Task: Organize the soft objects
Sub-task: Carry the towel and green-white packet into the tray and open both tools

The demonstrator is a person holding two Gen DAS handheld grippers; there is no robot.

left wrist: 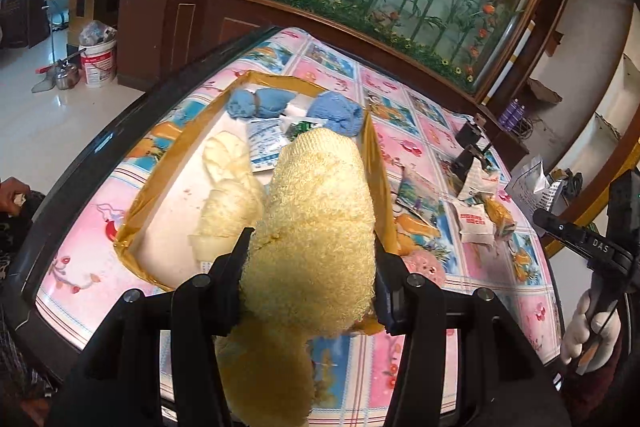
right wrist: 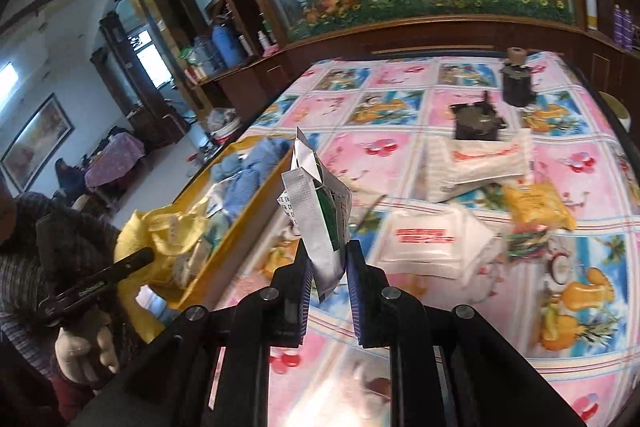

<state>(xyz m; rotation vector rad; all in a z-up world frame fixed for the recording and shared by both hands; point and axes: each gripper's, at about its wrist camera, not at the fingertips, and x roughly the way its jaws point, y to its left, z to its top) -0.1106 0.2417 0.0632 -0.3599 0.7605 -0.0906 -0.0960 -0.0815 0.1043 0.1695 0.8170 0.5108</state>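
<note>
A fluffy yellow towel (left wrist: 316, 227) is clamped between the closed-in fingers of the left gripper (left wrist: 310, 279), held just above the near corner of a shallow cardboard tray (left wrist: 140, 211). A silver sachet (right wrist: 320, 227) is pinched upright by the right gripper (right wrist: 329, 263), its jaws narrowed onto the packet above the patterned tablecloth (right wrist: 400, 95). Inside the tray, a cream cloth (left wrist: 226, 187) is seen, with blue knitted pieces (left wrist: 334, 111) laid at the far end. White packets (right wrist: 432, 239) are scattered farther out on the cloth.
</note>
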